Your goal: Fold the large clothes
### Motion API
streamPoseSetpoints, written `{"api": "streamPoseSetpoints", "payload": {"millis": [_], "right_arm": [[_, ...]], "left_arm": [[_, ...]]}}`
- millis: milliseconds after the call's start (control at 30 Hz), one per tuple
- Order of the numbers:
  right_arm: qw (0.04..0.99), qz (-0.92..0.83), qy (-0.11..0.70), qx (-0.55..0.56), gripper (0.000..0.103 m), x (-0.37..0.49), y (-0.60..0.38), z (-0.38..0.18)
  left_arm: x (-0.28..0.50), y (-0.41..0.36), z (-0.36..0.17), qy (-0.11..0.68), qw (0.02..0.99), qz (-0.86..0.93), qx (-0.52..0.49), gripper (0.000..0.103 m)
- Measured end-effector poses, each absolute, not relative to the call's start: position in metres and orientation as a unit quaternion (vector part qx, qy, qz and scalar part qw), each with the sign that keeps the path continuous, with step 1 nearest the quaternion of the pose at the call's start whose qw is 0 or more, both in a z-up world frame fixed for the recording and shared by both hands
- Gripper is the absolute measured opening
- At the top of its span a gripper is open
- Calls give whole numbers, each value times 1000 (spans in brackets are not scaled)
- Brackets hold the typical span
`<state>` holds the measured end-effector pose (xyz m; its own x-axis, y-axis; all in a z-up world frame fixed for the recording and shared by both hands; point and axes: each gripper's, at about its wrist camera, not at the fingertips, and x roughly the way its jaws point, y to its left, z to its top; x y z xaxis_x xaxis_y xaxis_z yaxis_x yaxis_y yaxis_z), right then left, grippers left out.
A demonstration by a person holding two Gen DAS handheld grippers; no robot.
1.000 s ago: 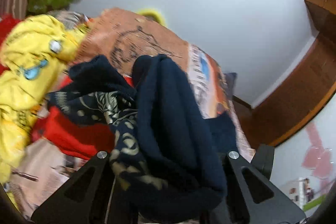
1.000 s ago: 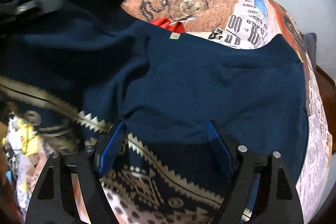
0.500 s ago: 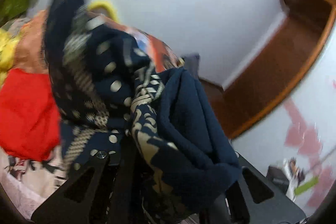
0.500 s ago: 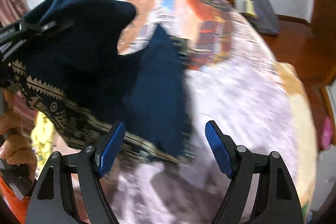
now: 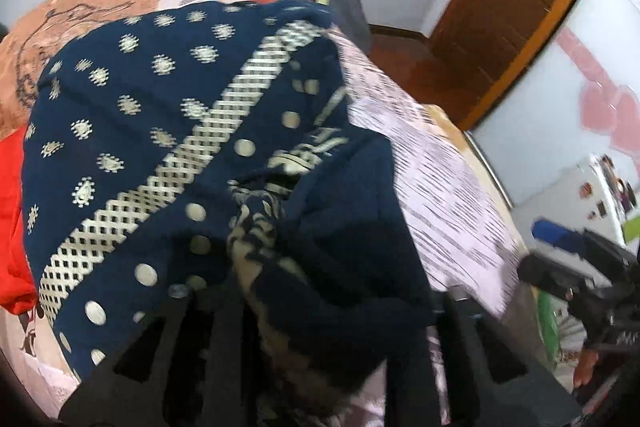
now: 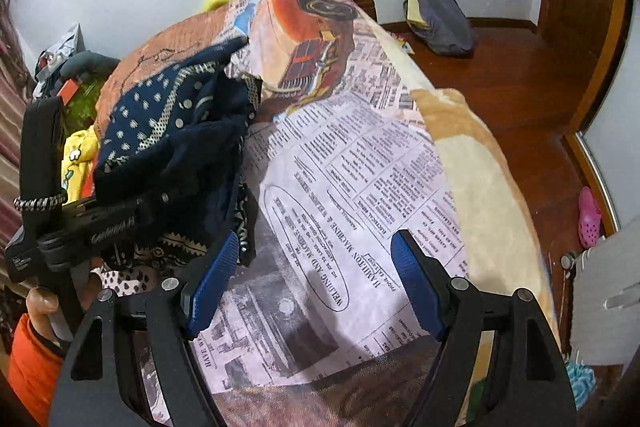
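step: laying navy patterned garment (image 5: pixel 168 131) on bed (image 6: pixel 360 187) | left hand-held gripper (image 5: pixel 320 327): jaws just opening, cloth bunched between | right hand-held gripper (image 6: pixel 316 287): wide, empty, beside garment | next: likely spread flat

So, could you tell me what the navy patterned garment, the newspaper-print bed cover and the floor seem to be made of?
Navy patterned garment: soft, matte fabric, probably knit or woven cloth; it bunches and drapes in thick folds, with pale dots and lattice bands.
Newspaper-print bed cover: plush, fleece-like blanket, judging by its fuzzy cream edge and soft creases.
Floor: reddish-brown wood or wood-look boards with a slight sheen.
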<state>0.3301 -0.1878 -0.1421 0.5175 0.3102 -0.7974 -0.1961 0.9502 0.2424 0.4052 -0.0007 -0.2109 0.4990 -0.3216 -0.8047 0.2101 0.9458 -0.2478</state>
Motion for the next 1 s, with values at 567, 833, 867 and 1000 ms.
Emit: {"api": "streamPoseSetpoints", "payload": {"millis": [567, 833, 867, 1000], "right_arm": [[884, 230, 406, 36, 76, 331, -124, -100], [853, 272, 445, 6, 76, 359, -63, -134], [848, 271, 455, 0, 76, 364, -57, -143], [838, 252, 484, -17, 76, 383, -52, -171]], "left_arm": [[333, 90, -105, 369, 928, -53, -13, 100], [348, 134, -166, 437, 898, -27, -35, 100], [352, 132, -177, 449, 893, -29, -32, 101], [355, 125, -204, 461, 886, -33, -23, 101]]}}
